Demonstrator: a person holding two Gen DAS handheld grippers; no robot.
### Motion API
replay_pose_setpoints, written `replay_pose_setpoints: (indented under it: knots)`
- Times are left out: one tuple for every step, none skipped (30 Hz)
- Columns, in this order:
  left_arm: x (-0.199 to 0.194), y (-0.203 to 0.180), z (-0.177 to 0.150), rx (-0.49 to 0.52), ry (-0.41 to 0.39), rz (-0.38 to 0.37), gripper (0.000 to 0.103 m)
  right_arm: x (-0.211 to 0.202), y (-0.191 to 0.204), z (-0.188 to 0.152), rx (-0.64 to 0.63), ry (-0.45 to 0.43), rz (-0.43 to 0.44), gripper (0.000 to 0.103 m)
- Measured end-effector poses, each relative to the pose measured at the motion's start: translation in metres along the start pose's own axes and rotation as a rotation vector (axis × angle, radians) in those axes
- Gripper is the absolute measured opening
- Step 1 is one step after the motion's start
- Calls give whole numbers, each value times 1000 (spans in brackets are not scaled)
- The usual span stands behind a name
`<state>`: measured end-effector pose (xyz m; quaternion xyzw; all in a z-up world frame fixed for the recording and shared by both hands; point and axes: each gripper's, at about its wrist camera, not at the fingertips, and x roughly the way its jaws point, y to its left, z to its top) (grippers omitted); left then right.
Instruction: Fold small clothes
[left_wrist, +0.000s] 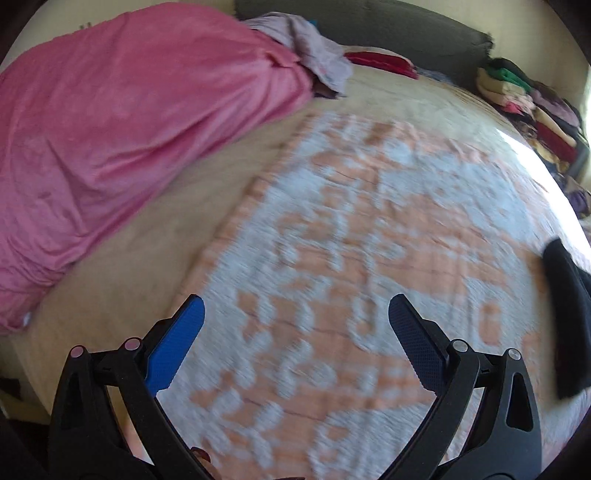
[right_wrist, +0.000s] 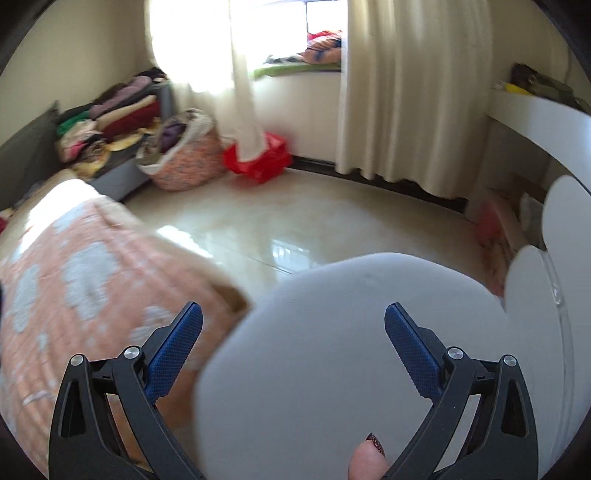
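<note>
My left gripper (left_wrist: 295, 306) hangs open over the bed's orange-and-white patterned cover (left_wrist: 351, 229), nothing between its blue pads. A dark garment (left_wrist: 569, 314) lies on the cover at the right edge of the left wrist view, well right of the gripper. A lilac garment (left_wrist: 314, 48) is heaped at the far end of the bed. My right gripper (right_wrist: 293, 314) is open too, held above a pale grey rounded seat (right_wrist: 332, 350) beside the bed corner (right_wrist: 92, 266). It holds nothing. A fingertip (right_wrist: 367, 461) shows at the bottom.
A pink blanket (left_wrist: 110, 122) covers the bed's left side. Folded clothes (left_wrist: 517, 92) are stacked at the far right by the dark headboard (left_wrist: 369, 26). A patterned basket (right_wrist: 188, 158) of clothes, a red bin (right_wrist: 266, 158), curtains (right_wrist: 406, 92) and a white desk (right_wrist: 546, 122) ring the shiny floor.
</note>
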<state>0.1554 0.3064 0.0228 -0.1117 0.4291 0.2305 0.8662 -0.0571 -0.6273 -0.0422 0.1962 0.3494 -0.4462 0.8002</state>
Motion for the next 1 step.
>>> replay_pose_setpoints:
  knots:
    - [11,22,12,-33,4,50,94,21,-16,6,25,25,-45,98]
